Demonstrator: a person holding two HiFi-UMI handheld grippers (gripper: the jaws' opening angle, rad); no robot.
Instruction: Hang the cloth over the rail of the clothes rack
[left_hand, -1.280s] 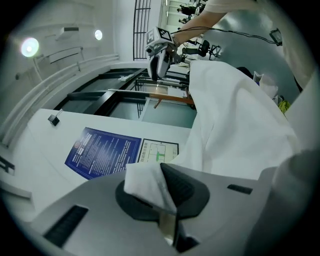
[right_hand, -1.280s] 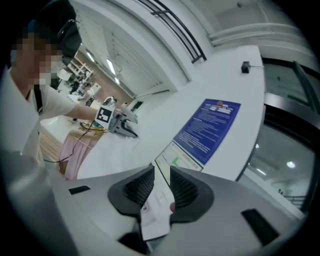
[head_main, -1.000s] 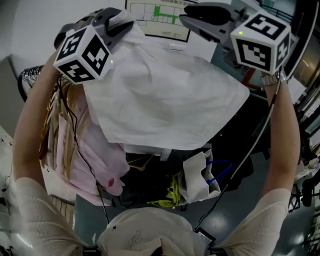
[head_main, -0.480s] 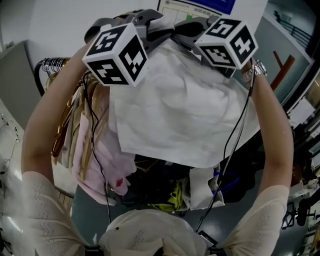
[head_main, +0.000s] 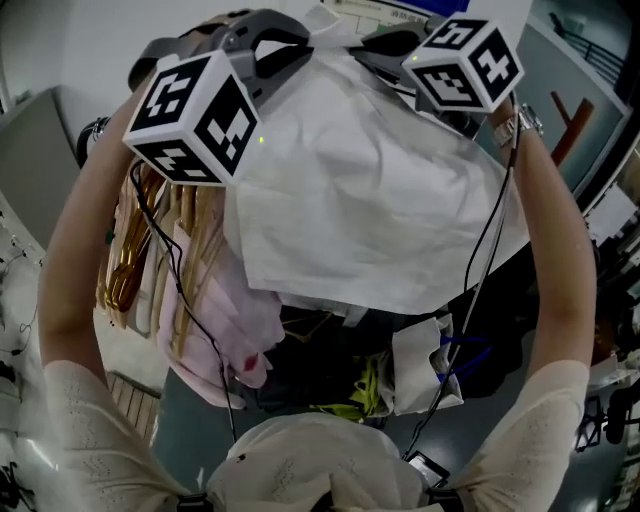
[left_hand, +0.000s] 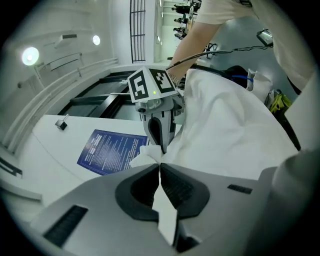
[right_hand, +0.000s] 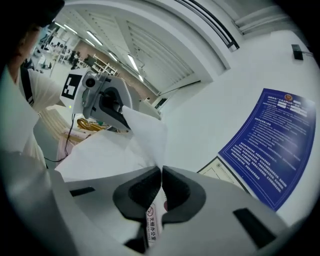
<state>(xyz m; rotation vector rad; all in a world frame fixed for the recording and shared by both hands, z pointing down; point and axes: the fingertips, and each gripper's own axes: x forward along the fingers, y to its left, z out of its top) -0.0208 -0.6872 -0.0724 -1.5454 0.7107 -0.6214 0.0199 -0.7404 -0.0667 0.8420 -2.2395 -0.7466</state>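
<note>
The big white cloth (head_main: 370, 200) hangs up high, its top edge running left to right between both grippers. Pink clothes (head_main: 215, 320) on hangers (head_main: 125, 270) hang below its left side. The left gripper (left_hand: 161, 162) and right gripper (right_hand: 161, 169) each pinch tight on that top edge.

Poster (right_hand: 272, 145) print illegible; cloth (head_main: 370, 200) hides part of clutter (head_main: 330, 375) beneath.

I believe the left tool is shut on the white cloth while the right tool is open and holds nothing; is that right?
Not quite. The right tool is not open: the right gripper view shows its jaws closed on a fold of the white cloth. The left tool is shut on the cloth, as you said.
</note>
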